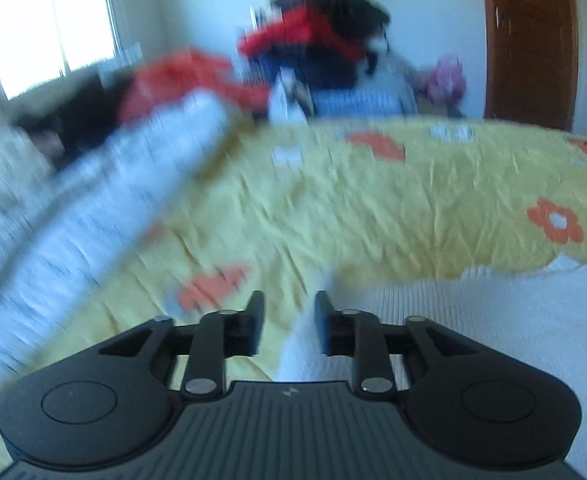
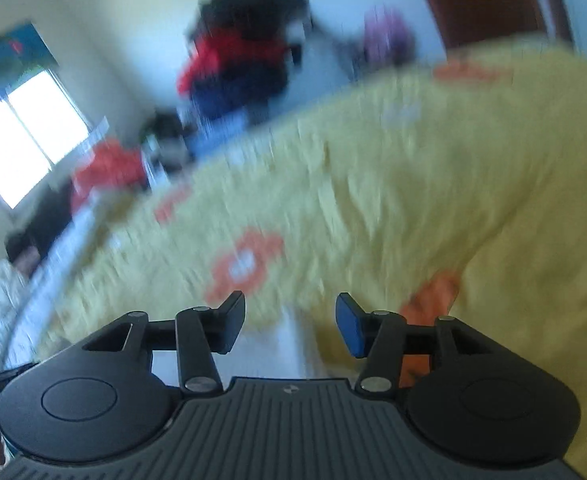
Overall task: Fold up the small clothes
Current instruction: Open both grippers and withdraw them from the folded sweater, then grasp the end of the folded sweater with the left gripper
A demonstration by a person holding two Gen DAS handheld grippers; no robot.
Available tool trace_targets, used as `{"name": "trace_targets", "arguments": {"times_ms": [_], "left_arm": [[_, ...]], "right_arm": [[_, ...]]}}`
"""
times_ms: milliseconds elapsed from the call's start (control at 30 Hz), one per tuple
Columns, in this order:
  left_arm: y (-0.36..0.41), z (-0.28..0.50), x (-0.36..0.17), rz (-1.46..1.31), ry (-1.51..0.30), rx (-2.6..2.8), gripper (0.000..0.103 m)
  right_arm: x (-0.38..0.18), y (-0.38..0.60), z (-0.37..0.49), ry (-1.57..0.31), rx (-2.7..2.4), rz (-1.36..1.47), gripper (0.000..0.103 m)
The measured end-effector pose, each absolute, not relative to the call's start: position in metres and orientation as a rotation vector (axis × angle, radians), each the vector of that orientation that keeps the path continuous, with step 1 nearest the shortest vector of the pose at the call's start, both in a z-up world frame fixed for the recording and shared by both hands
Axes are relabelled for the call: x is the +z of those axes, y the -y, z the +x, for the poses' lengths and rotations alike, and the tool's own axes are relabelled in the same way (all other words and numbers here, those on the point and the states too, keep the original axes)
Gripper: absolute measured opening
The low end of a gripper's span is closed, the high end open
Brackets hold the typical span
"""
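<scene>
A white ribbed garment (image 1: 493, 320) lies on the yellow flowered bedspread (image 1: 373, 200) at the lower right of the left wrist view. A strip of it runs up between the fingers of my left gripper (image 1: 289, 320). Those fingers stand a little apart and do not press on the cloth. In the right wrist view, my right gripper (image 2: 291, 320) is open wider above the bedspread (image 2: 413, 180). A patch of white cloth (image 2: 281, 344) shows below its gap, with nothing gripped. Both views are blurred.
Rumpled white bedding (image 1: 93, 208) lies along the left side of the bed. Beyond the far edge stands a heap of red, dark and blue clothes (image 1: 317, 48), with an orange garment (image 1: 181, 76) to its left. A window (image 1: 49, 28) is far left and a brown door (image 1: 529, 40) far right.
</scene>
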State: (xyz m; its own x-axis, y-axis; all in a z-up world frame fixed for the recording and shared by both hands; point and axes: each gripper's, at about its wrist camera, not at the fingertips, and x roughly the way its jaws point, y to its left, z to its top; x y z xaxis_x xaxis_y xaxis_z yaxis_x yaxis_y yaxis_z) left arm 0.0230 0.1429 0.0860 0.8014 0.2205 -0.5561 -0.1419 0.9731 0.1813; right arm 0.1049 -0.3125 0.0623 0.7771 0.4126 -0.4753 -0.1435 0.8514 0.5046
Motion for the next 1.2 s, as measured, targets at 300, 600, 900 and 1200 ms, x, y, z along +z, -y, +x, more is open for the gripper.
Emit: {"name": "trace_targets", "arguments": {"times_ms": [300,600,900,1200], "left_arm": [[-0.087,0.074,0.036,0.179,-0.768,0.117,0.066],[-0.109,0.071,0.015,0.055,-0.733,0.099,0.079],[-0.107,0.072,0.013,0.045,-0.730,0.095,0.079],[-0.110,0.073,0.014,0.032,-0.726,0.087,0.080]], "right_arm": [[0.051,0.205,0.104,-0.656,0.322,0.072,0.058],[0.016,0.227,0.121,-0.739,0.209,0.041,0.063],[0.077,0.149,0.070,-0.608,0.479,0.005,0.069],[0.021,0.072,0.073,-0.703,0.623,-0.193,0.081]]}}
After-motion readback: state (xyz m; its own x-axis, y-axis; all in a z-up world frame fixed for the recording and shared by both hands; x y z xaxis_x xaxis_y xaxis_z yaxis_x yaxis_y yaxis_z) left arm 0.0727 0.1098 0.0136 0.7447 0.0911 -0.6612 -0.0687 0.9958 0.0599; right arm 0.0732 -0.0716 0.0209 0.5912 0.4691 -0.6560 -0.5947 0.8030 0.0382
